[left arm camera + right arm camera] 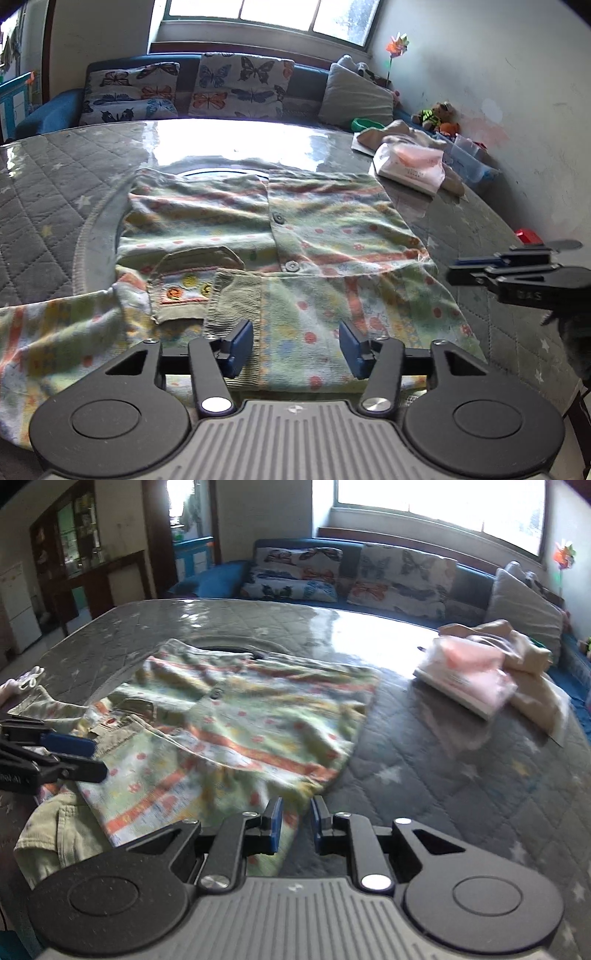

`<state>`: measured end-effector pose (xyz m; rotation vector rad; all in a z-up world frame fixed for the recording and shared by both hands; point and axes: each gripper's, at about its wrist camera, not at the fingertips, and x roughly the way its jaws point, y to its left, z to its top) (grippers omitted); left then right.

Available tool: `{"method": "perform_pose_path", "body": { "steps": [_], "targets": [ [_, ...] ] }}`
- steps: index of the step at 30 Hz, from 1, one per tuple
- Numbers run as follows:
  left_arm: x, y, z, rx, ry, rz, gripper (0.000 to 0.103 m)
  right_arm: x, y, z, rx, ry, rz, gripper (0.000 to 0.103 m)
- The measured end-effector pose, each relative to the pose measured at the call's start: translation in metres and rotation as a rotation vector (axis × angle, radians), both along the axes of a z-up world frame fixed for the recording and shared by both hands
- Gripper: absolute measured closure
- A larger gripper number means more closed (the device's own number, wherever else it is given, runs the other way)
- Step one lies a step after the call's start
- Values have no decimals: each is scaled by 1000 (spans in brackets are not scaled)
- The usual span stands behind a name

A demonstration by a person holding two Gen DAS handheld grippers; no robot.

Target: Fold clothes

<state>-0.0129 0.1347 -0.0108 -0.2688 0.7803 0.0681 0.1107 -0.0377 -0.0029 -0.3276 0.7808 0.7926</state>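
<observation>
A patterned child's cardigan (273, 236) is seen spread across the centre of the frame on the quilted table cover (48, 206), with one sleeve folded over the lower body, its ribbed cuff (232, 295) lying mid-frame. The left gripper (295, 345) is held wide open above the sleeve, nothing gripped. The right gripper (296, 825) is parted narrowly at the garment's lower right hem; nothing is seen held between its pads. The fabric is judged light, soft and limp, prone to wrinkling and dragging; the glossy cover may let it slide. A hold at cuff, hem corner or shoulder seam is judged best. A pink packet (469, 672) lies at upper right.
</observation>
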Motion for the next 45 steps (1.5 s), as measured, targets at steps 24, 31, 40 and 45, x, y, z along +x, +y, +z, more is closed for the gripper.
{"method": "perform_pose_path", "body": {
  "steps": [24,31,40,45],
  "targets": [
    [-6,6,-5,19,14,13,53,-16,30,-21,-35,-71,67,91],
    [-10,7,-8,33,16,26,53,-54,8,-17,-22,-46,100,91],
    [-25,7,-1,42,1,47,52,-87,1,-13,-36,-64,139,91],
    [-49,30,9,27,-24,136,51,-88,39,2,3,-59,230,91]
  ]
}}
